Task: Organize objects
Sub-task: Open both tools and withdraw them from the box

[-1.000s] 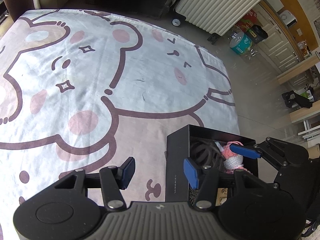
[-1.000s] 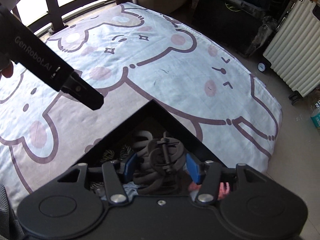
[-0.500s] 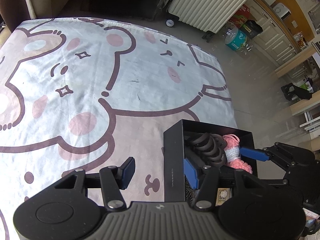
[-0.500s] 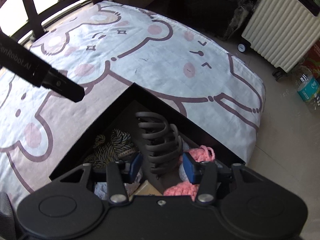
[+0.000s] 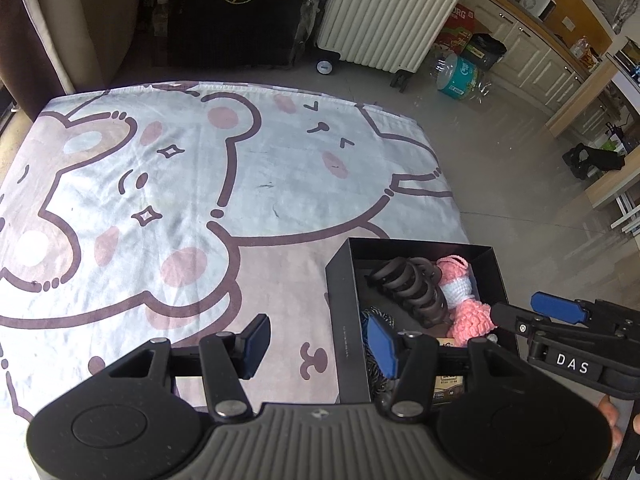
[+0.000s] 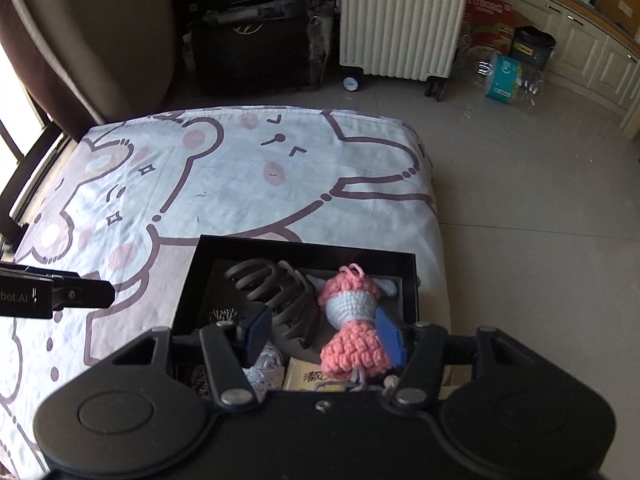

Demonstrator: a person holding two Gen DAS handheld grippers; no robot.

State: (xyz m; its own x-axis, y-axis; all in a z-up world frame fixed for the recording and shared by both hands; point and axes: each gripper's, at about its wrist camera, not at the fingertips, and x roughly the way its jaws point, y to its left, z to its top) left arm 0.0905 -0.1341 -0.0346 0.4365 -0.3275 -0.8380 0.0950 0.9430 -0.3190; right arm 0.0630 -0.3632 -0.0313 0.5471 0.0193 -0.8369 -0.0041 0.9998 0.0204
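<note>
A black open box [image 5: 343,292] [image 6: 188,280] sits near the right edge of a cartoon-print bed sheet [image 5: 180,184] [image 6: 240,184]. Inside lie a dark claw hair clip [image 5: 408,288] [image 6: 276,292], a pink and white crochet piece [image 5: 460,296] [image 6: 352,320], braided cord [image 5: 374,368] and a small card [image 6: 312,376]. My left gripper [image 5: 320,342] is open and empty, its jaws astride the box's left wall. My right gripper [image 6: 322,334] is open and empty just above the box contents; it also shows in the left wrist view [image 5: 556,308].
A white ribbed suitcase [image 5: 384,12] [image 6: 400,16] stands on the tiled floor beyond the bed, with a water bottle pack [image 5: 456,76] [image 6: 504,76] and cabinets to the right. A dark case [image 5: 232,20] and a brown curtain [image 6: 80,40] lie behind the bed.
My right gripper has opened and let go of the hair clip, which now rests in the box. Both grippers have pulled back and up from the box.
</note>
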